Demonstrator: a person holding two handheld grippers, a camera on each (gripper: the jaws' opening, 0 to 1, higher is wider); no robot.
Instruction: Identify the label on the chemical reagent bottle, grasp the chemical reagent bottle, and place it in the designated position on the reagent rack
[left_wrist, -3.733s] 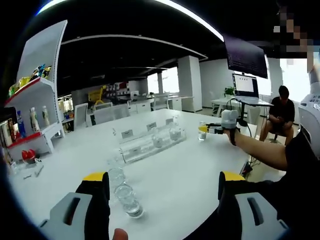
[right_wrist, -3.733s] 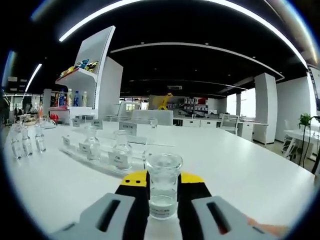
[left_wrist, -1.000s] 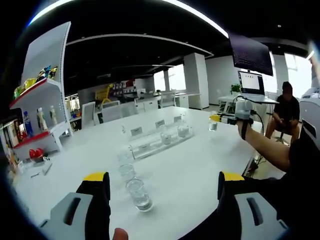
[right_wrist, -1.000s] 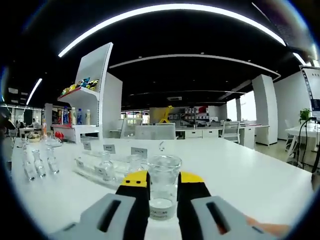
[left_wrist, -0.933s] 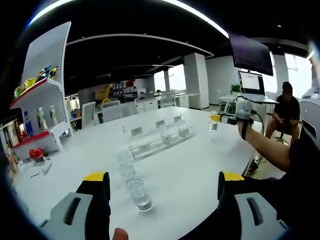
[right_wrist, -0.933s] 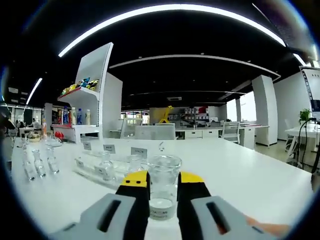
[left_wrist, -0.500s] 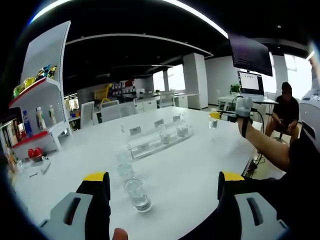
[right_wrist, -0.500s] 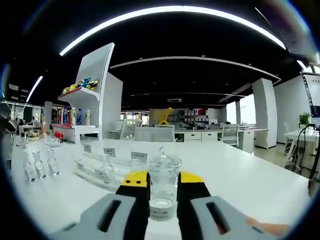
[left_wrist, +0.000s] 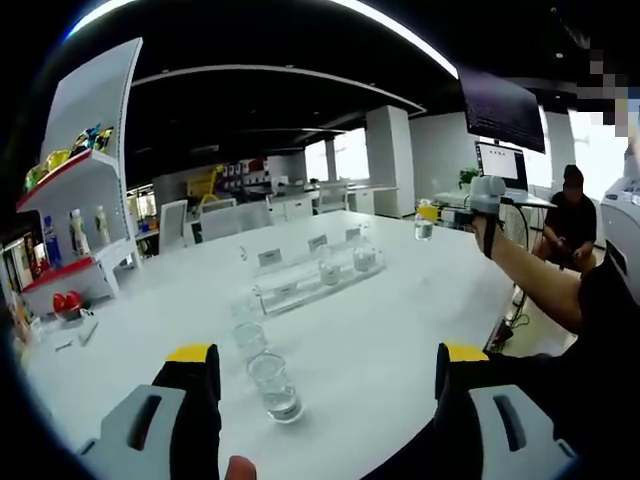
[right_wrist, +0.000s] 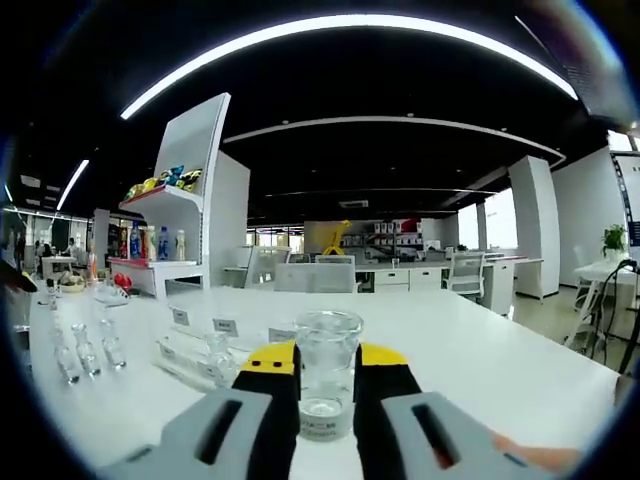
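Right hand-held gripper (right_wrist: 325, 395) clamped on a clear bottle (right_wrist: 326, 372), upright between its jaws, white label near the base, text too small to read. Same hand-held gripper seen far right in left gripper view, raised above tabletop (left_wrist: 400, 330). Rack (right_wrist: 205, 365) ahead-left of it, clear, small label cards along it, bottles seated inside. Left hand-held gripper (left_wrist: 330, 385) jaws spread wide, nothing between; loose bottles (left_wrist: 272, 385) in a row on tabletop just ahead of its left jaw. White glossy tabletop, open-plan office, black ceiling with light strips (right_wrist: 340, 30), white shelf unit (right_wrist: 175, 230) with drinks at left, seated person (left_wrist: 570, 215) by a laptop (left_wrist: 498, 165).
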